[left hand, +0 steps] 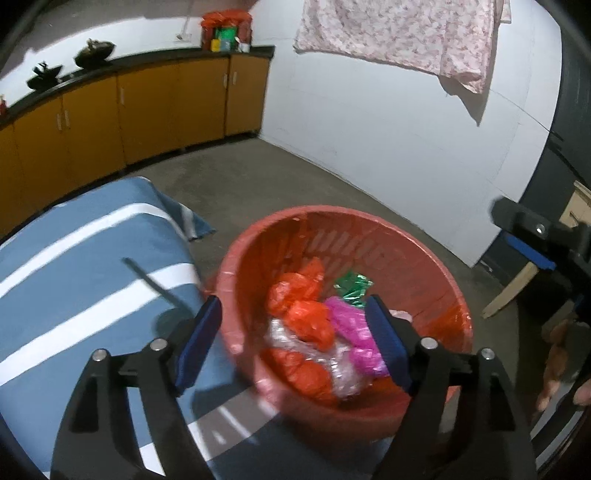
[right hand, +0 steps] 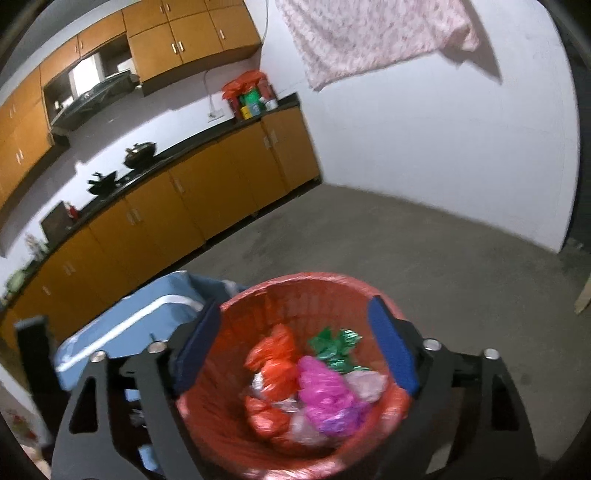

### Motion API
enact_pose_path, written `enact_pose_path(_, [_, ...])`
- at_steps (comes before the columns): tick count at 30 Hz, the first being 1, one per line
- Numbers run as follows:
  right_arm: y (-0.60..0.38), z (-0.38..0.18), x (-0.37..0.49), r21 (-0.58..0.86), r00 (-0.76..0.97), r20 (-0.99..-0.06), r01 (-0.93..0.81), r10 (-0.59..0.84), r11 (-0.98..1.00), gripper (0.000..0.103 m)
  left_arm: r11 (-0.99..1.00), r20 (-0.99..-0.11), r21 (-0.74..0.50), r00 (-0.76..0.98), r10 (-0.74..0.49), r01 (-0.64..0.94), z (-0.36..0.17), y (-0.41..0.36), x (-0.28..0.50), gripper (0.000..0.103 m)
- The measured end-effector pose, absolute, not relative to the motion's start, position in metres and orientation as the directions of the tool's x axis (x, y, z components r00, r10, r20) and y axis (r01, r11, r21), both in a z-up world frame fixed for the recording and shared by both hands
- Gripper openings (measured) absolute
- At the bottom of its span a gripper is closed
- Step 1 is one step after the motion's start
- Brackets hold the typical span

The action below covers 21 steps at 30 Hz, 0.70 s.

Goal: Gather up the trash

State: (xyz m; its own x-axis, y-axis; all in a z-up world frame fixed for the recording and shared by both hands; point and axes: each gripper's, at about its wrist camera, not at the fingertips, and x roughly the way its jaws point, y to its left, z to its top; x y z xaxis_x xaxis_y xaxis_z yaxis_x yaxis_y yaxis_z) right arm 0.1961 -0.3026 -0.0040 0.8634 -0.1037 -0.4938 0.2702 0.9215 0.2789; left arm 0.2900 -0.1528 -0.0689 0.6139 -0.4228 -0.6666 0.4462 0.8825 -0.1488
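Note:
A red slatted plastic basket [left hand: 436,273] stands on the floor beside a blue striped cloth. It holds crumpled trash: orange bags [left hand: 306,314], a pink bag [left hand: 354,332], a green foil wrapper [left hand: 352,286] and clear plastic [left hand: 343,373]. My left gripper [left hand: 295,347] hovers open and empty over the basket's near rim. The right gripper shows at the right edge of the left wrist view [left hand: 532,254]. In the right wrist view my right gripper [right hand: 295,350] is open and empty above the same basket [right hand: 295,284], with the pink bag [right hand: 325,395], orange bags [right hand: 273,365] and green wrapper [right hand: 334,347] below.
A blue cloth with white stripes [left hand: 85,295] covers a surface left of the basket. Orange cabinets with a black counter [left hand: 147,107] line the far wall, with pots and a red bag on top. A pink floral cloth [left hand: 399,33] hangs on the white wall. A wooden board [left hand: 509,291] leans at right.

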Motion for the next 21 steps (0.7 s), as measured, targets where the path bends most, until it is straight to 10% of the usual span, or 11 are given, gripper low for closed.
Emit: enact_pose_path(21, [-0.198,0.048,0.058,0.059,0.923,-0.352,0.189,-0.157,0.980,0.101,0.995,-0.405,0.065,0.914,-0.042,0.074,0.029,-0.010,0.102,0.099])
